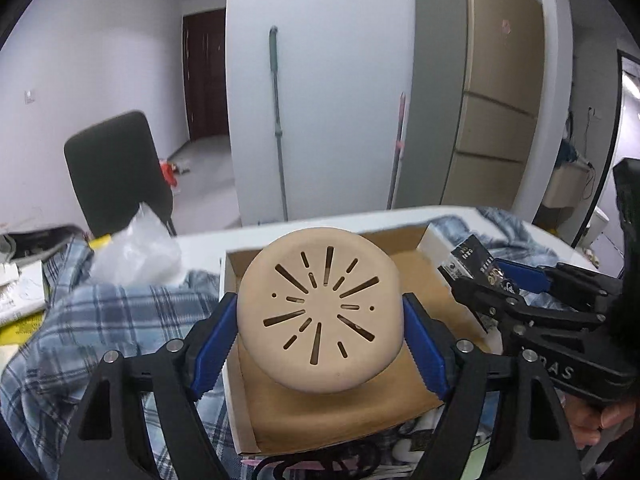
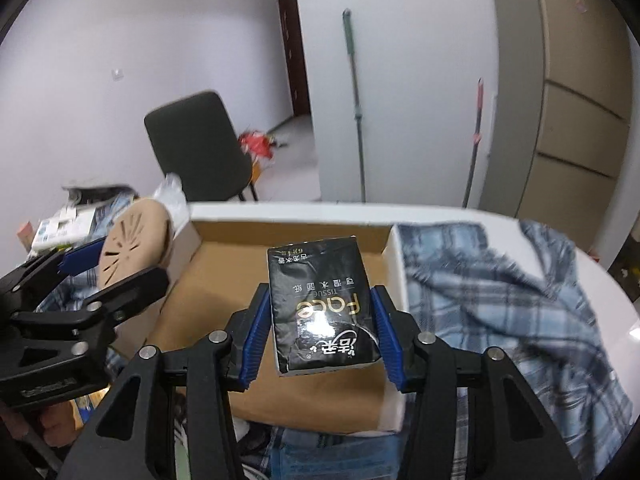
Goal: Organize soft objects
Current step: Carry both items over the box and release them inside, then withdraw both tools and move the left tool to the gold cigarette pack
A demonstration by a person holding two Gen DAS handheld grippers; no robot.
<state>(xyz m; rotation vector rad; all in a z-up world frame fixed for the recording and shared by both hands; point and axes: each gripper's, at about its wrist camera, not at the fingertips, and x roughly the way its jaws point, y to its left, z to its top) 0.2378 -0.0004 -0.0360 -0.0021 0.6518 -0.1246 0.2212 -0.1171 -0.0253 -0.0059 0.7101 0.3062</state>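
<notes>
Fingers first: my left gripper (image 1: 320, 326) has its blue pads (image 1: 424, 350) pressed against both sides of a round tan cushion (image 1: 320, 312) with slots cut in a starburst across its face, and I hold it up over the open cardboard box (image 1: 428, 280). From the right wrist view the same cushion (image 2: 128, 246) sits at the left edge of the box (image 2: 224, 280), just past its near-left corner. My right gripper (image 2: 318, 334) is clamped on a black tissue pack (image 2: 320, 304) with gold and white lettering, its blue pads (image 2: 386, 334) flat against the pack's two long sides; the pack hangs above the brown floor of the box, toward the right wall. The box is white outside and brown inside, and it lies on a blue plaid shirt (image 2: 500, 292) spread over a white table (image 2: 624, 320). A crumpled clear plastic bag (image 1: 136, 248) rests on the shirt to the left of the box. Beyond the table stand a dark chair (image 1: 116, 172) and a long-handled mop (image 1: 278, 120) leaning on the white wall.
</notes>
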